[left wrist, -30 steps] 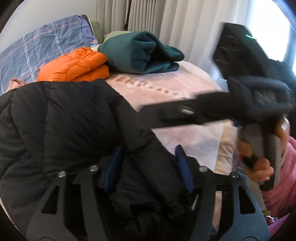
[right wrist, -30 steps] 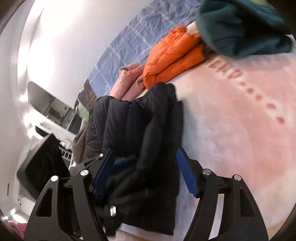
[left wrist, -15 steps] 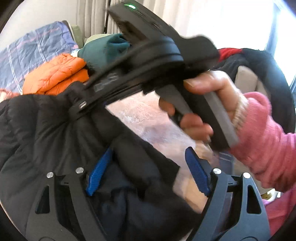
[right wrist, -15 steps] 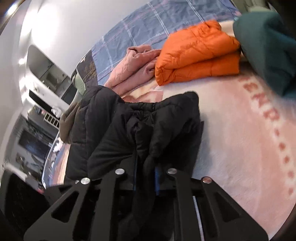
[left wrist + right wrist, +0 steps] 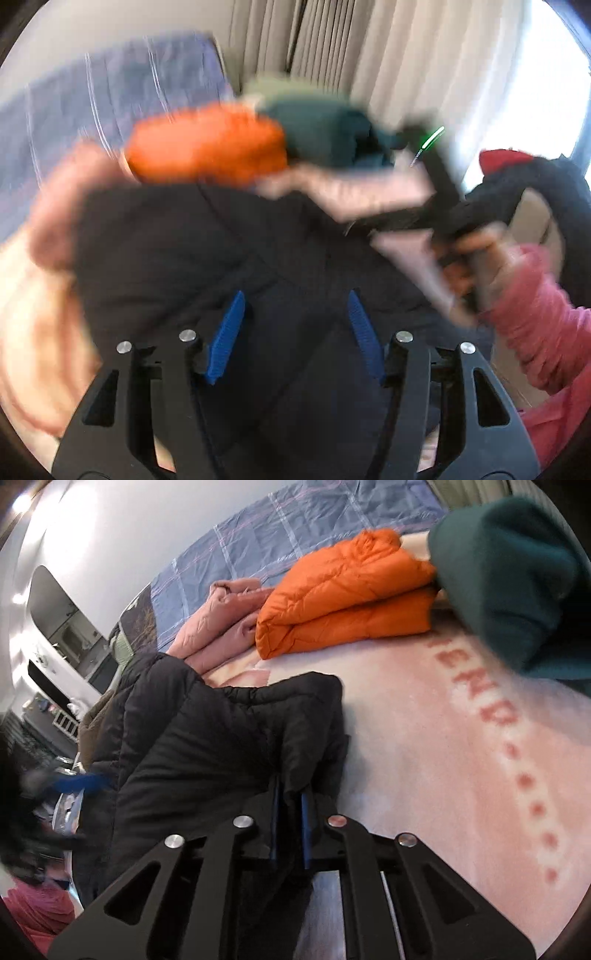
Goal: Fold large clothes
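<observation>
Pink fleece blanket with red lettering covers the bed, and on it lies the black puffer jacket, bunched toward the edge. Right gripper pinches a fold of it, its jaws easing apart. Left gripper is closing, blue pads wide either side of the jacket. Beyond lie a folded orange puffer jacket and a dark green garment.
</observation>
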Demonstrator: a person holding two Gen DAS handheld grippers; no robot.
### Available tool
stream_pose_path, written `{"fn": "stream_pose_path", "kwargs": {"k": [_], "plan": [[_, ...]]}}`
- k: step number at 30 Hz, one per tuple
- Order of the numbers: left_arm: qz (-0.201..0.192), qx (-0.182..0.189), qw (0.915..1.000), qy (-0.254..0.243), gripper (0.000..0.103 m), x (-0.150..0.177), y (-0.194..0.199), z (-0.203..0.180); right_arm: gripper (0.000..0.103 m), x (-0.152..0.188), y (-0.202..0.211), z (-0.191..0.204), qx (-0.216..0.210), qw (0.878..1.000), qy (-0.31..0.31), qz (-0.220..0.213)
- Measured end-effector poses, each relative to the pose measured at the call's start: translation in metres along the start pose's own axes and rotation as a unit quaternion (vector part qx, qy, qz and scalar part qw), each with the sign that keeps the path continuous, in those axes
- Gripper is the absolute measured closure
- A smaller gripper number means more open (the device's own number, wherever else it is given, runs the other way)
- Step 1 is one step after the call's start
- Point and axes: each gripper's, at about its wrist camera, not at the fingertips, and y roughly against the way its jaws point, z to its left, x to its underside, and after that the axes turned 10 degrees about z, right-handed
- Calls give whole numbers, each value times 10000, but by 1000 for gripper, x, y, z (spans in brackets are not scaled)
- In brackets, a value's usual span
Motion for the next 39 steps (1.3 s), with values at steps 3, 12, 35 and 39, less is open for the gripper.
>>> {"fn": "stream_pose_path", "kwargs": {"k": [3,12,35,39], "plan": [[-81,24,9999,-64,42,1,-21,-10,67,33,38,6,-58,9993,16,-375],[-90,-98,9993,-356,36,-5,-36,-24,89,119,51,65,178,9952,836,-473],[-474,413,9979,-166,35,-17,-32,-17,90,119,-15,42,490,9986,-111,-181],[-783,260,9962,-271,38,-22,-11,-15,91,116,-17,49,673,9976,-27,-158]]}}
